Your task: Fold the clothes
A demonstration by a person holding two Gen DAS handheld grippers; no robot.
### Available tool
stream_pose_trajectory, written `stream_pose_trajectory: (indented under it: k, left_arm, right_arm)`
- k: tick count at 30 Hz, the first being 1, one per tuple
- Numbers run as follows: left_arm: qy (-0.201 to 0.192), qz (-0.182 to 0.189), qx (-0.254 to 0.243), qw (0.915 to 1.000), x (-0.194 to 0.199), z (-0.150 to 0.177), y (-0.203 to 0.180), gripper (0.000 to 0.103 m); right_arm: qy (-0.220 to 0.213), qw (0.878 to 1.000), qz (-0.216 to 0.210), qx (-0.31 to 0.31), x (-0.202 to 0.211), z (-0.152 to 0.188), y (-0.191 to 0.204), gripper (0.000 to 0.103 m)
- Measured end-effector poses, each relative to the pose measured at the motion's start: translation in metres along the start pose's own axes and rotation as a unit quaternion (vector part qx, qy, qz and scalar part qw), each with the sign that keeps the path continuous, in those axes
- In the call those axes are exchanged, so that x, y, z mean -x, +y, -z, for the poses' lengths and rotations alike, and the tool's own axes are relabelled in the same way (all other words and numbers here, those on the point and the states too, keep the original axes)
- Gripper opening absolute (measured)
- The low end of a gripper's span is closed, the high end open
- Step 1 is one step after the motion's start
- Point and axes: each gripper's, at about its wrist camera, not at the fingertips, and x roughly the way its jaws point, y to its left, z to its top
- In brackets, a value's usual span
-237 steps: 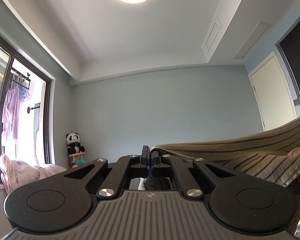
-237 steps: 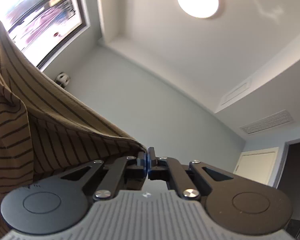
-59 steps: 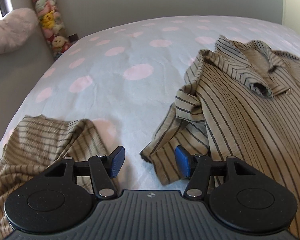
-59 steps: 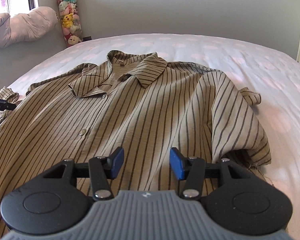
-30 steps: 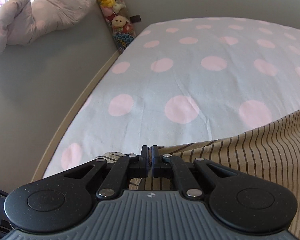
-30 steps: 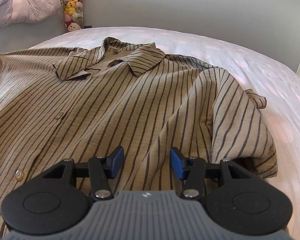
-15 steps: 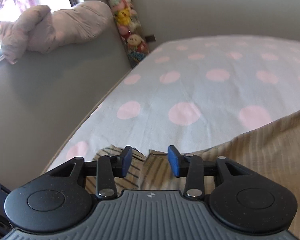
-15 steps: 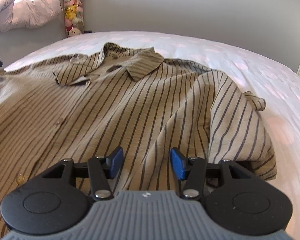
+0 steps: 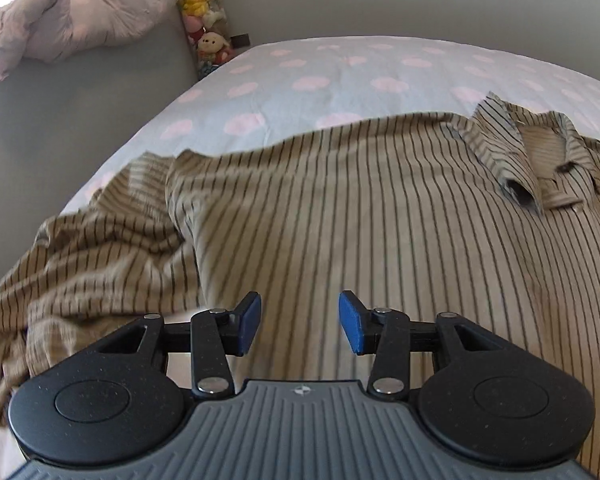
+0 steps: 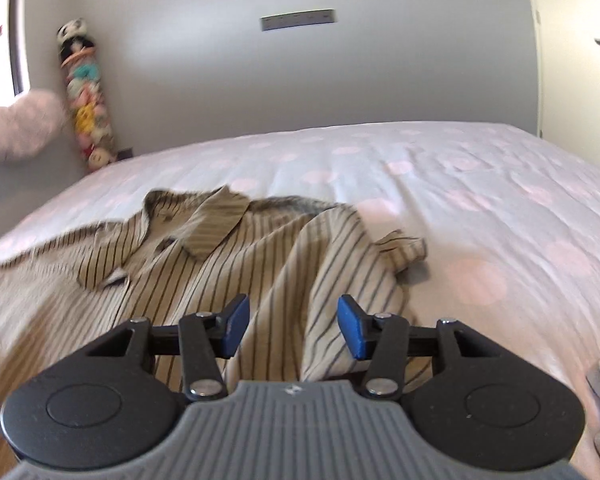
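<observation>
My left gripper [image 9: 299,326] is apart, empty; right gripper [image 10: 291,327] closing, pinching nothing. Shirt [image 9: 380,220] spread; sleeve [image 9: 100,248] at nine o'clock needs flattening before folding.

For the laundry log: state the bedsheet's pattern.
The bedsheet is pale blue with pink polka dots, clearest in the left wrist view.

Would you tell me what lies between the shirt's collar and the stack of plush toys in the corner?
Only bare polka-dot bedsheet lies between the shirt's collar and the plush toys; the left wrist view shows this best.
</observation>
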Motion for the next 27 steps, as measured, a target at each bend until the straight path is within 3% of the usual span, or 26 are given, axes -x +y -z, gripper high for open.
stream_pose_trajectory:
  k: [3, 5, 11, 18, 20, 21, 22, 27]
  left_arm:
    - [-0.002, 0.004, 0.021, 0.9998, 0.004, 0.016, -0.009, 0.041]
    - [0.013, 0.015, 0.003, 0.9998, -0.002, 0.013, -0.015, 0.041]
    - [0.031, 0.026, -0.026, 0.9989, -0.016, 0.010, -0.027, 0.041]
    - [0.039, 0.031, -0.030, 0.9983, -0.033, 0.017, -0.027, 0.041]
    - [0.039, 0.034, -0.028, 0.9983, -0.036, 0.017, -0.025, 0.041]
    - [0.037, 0.036, -0.028, 0.9983, -0.037, 0.016, -0.025, 0.041]
    - [0.036, 0.038, -0.027, 0.9983, -0.037, 0.016, -0.025, 0.041]
    - [0.026, 0.050, -0.022, 0.9982, -0.037, 0.015, -0.021, 0.041]
  right_arm:
    - [0.003, 1.000, 0.016, 0.026, -0.006, -0.020, -0.022, 0.047]
    - [0.017, 0.999, 0.030, 0.030, -0.016, -0.036, -0.041, 0.046]
    - [0.083, 0.995, 0.029, -0.042, -0.063, -0.072, -0.104, 0.046]
    - [0.126, 0.987, 0.006, -0.101, -0.116, -0.075, -0.119, 0.044]
    - [0.131, 0.983, -0.003, -0.127, -0.123, -0.070, -0.123, 0.033]
    - [0.132, 0.982, -0.009, -0.137, -0.124, -0.068, -0.124, 0.016]
    - [0.129, 0.981, -0.012, -0.144, -0.123, -0.068, -0.123, 0.006]
    - [0.094, 0.986, 0.018, -0.133, -0.101, -0.094, -0.120, 0.004]
